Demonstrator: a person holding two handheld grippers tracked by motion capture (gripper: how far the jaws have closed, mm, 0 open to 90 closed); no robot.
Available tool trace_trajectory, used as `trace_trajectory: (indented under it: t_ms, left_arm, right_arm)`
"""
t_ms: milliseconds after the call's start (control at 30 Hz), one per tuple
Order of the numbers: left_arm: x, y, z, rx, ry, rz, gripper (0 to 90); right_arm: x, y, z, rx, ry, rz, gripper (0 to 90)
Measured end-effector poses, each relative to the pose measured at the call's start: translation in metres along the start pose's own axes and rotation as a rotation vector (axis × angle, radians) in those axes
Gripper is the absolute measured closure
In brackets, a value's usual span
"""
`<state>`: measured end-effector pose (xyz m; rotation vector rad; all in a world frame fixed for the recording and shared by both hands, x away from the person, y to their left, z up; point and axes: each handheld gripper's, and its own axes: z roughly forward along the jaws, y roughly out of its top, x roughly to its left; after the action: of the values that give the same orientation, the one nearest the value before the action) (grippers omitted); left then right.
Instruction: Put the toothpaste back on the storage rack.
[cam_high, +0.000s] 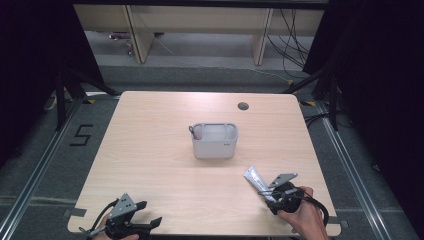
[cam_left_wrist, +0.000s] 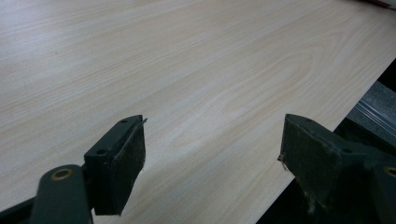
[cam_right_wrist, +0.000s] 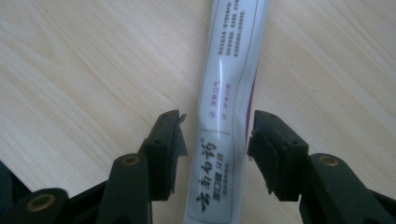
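1. Item in hand: a toothpaste tube (cam_right_wrist: 227, 107), white with printed text, lying flat on the worktop (cam_high: 160, 165) near its front right corner. In the high view the toothpaste tube (cam_high: 256, 178) sits just ahead of your right hand (cam_high: 300, 217).

2. Right hand-held gripper (cam_right_wrist: 217, 140): the jaws stand part open, one on each side of the tube's lower body, with a narrow gap on each side. Neither pad (cam_right_wrist: 177, 140) presses the tube yet, so nothing is held. In the high view the right hand-held gripper (cam_high: 272, 192) covers the near end of the tube.

3. Left hand-held gripper (cam_left_wrist: 212, 144): wide open and empty, over bare wood at the front left edge. In the high view the left hand-held gripper (cam_high: 142, 215) rests well apart from the tube.

4. Step, as judged: you are at the approach-and-straddle stage of a pick, the jaws set but the grasp not yet made.

5. Next move, as judged: close the right jaws squarely across the tube's width, then lift. The grey caddy (cam_high: 214, 141) at mid-worktop, with a small item already standing in its left compartment, looks the likely destination.

6. Long axis: in the high view the tube runs diagonally, from the gripper at near right toward far left.

7. Pointing: the flat crimped end (cam_high: 250, 172) faces away from you, toward the caddy; the cap end lies under the gripper, and you cannot tell its exact state.

8. Caution: the tube is soft, so a hard squeeze may deform it.
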<state>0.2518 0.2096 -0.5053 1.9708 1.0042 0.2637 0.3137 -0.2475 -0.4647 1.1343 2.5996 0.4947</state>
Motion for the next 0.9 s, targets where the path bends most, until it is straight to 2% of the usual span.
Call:
trace_trajectory:
  t_ms: [267,300,400,700,800,833,900]
  left_arm:
    - [0.0,0.0,-0.001,0.008,-0.001,0.006,21.8]
    - [0.0,0.0,0.0,-0.005,-0.001,-0.001,21.9]
    - [0.0,0.0,-0.001,0.008,-0.003,0.004,21.9]
    - [-0.001,0.001,-0.001,0.006,-0.005,0.006,21.9]
    - [0.0,0.0,-0.001,0.008,-0.007,0.009,21.9]
    - [0.0,0.001,-0.001,0.004,-0.006,0.008,21.9]
    - [0.0,0.0,0.0,-0.005,-0.007,0.006,21.9]
  right_arm:
    - [-0.002,0.009,0.008,0.028,-0.004,0.003,52.6]
    - [-0.003,0.009,0.009,0.033,-0.014,0.004,52.8]
    - [-0.005,0.009,0.012,0.048,-0.014,0.017,53.9]
    - [-0.009,0.013,0.02,0.076,0.012,0.005,56.1]
    - [-0.009,0.014,0.022,0.089,0.012,0.029,56.8]
    - [-0.011,0.015,0.023,0.087,0.018,0.008,57.7]
    - [-0.011,0.015,0.023,0.096,0.024,0.001,58.2]
